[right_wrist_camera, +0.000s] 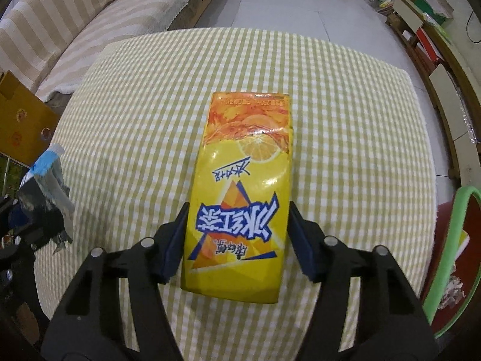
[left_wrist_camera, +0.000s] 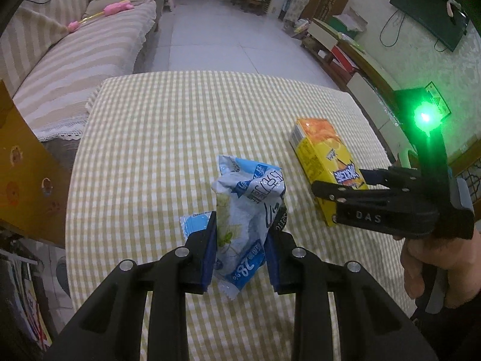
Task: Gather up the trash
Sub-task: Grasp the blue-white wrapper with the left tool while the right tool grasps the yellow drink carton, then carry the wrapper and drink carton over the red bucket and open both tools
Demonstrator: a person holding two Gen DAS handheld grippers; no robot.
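Grippers [left_wrist_camera: 240, 237] [right_wrist_camera: 237, 234] clamp crumpled wrapper [left_wrist_camera: 249, 210] and yellow carton [right_wrist_camera: 243, 192].

Home living room: sofa [left_wrist_camera: 75, 51], wall television [left_wrist_camera: 430, 9].

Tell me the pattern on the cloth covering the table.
The tablecloth is a yellow-and-white gingham check, shown best in the right wrist view.

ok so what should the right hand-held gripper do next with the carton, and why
Probably finish closing on the carton, then lift. The right hand-held gripper straddles its near end, and the pads look at its sides or barely off them, while it lies flat on the table. The left hand-held gripper already pinches the wrapper.
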